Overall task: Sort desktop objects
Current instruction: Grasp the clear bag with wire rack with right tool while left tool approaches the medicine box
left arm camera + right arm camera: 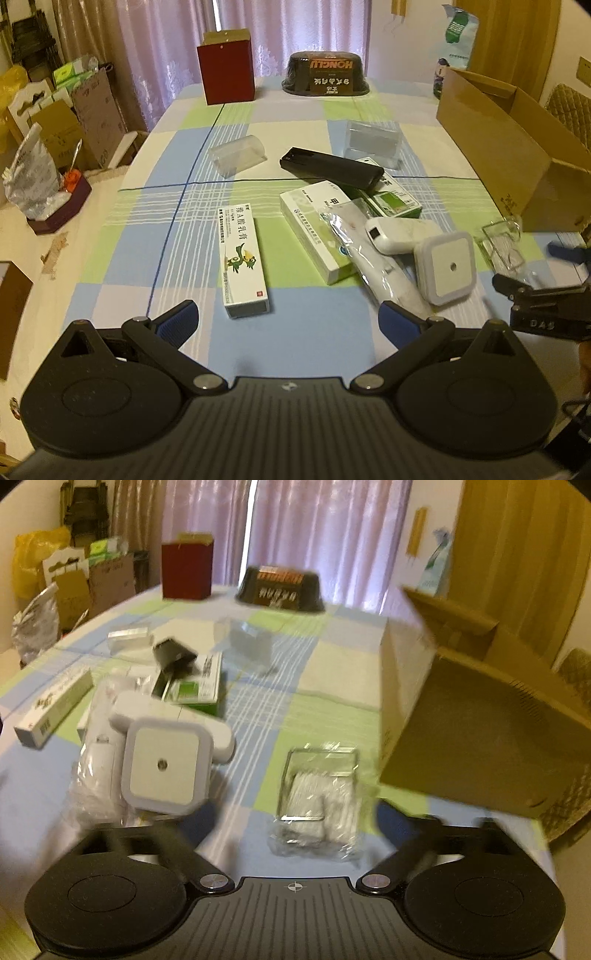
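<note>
Both grippers, left gripper (288, 317) and right gripper (288, 823), are spread and empty as I eye the clear plastic packet (317, 797) on the table (332, 672) beside the cardboard box (480, 738): light, crinkly, slippery, best pinched across its stiffer framed edge.

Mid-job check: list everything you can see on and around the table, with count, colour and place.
medicine box: three, white-green, table centre
black case: one, atop the boxes
night light: one, white, right of centre
white device: one, behind it
clear packet: one, before the right hand-held gripper
clear plastic pack: two, farther back
cardboard box: one, brown, right edge
red box: one, far end
black tub: one, far end
left hand-held gripper: open
right hand-held gripper: open
</note>
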`<state>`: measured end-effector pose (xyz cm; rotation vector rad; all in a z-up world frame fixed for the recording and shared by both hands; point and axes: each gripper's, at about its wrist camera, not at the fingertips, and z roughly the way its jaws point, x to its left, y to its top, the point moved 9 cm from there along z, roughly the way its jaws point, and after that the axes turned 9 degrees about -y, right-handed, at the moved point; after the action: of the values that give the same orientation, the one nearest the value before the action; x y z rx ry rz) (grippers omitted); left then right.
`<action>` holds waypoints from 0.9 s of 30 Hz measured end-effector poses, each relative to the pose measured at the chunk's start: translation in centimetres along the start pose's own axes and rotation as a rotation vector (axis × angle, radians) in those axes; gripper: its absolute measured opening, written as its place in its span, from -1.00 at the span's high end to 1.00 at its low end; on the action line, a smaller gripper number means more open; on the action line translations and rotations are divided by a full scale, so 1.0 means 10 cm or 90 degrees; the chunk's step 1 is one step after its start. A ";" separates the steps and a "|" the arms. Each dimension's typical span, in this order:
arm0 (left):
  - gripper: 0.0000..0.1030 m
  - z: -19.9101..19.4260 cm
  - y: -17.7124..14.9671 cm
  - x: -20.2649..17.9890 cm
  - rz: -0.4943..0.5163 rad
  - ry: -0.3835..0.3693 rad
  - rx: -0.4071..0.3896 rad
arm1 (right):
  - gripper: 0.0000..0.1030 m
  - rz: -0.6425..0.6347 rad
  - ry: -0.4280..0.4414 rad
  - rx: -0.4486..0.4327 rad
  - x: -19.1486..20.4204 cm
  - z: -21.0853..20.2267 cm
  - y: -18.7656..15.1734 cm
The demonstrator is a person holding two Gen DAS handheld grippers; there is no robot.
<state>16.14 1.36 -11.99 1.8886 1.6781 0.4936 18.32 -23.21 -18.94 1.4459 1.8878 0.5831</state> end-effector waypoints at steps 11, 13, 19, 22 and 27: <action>-0.97 0.19 0.05 0.10 -0.008 0.002 0.006 | -0.20 -0.035 -0.024 0.008 0.04 0.18 -0.05; -0.97 0.20 0.05 0.14 -0.015 0.007 0.008 | -0.20 -0.038 -0.029 0.005 0.04 0.19 -0.04; -0.97 0.21 0.07 0.24 -0.022 0.014 0.006 | -0.18 -0.050 -0.032 -0.003 0.08 0.21 -0.03; -0.97 0.23 0.09 0.28 -0.020 0.020 0.007 | 0.10 -0.059 -0.038 -0.002 0.09 0.22 -0.02; -0.97 0.30 0.12 0.36 -0.018 0.031 0.005 | 0.29 -0.051 -0.041 0.003 0.07 0.23 -0.02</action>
<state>19.40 4.33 -13.88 1.8705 1.7379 0.5259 19.74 -22.75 -20.80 1.3691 1.8876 0.4881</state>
